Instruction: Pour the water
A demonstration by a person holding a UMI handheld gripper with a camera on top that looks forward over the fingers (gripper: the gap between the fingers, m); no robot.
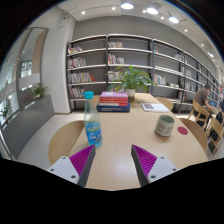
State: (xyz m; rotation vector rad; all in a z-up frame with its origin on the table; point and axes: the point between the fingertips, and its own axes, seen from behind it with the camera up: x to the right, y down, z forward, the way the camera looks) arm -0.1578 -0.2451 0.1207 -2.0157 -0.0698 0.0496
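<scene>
A clear water bottle (93, 124) with a blue cap and blue label stands upright on the light wooden table (125, 135), just ahead of my left finger. A grey-green mug (165, 125) stands on the table further right, beyond my right finger. My gripper (113, 158) is open and empty, its two magenta pads (82, 158) wide apart above the table's near part. Nothing is between the fingers.
A stack of books (114, 100) and a potted plant (134, 78) sit at the table's far end, with papers (153, 106) beside them. A small red coaster (182, 129) lies right of the mug. Bookshelves (130, 60) line the back wall. A person (206, 97) sits at far right.
</scene>
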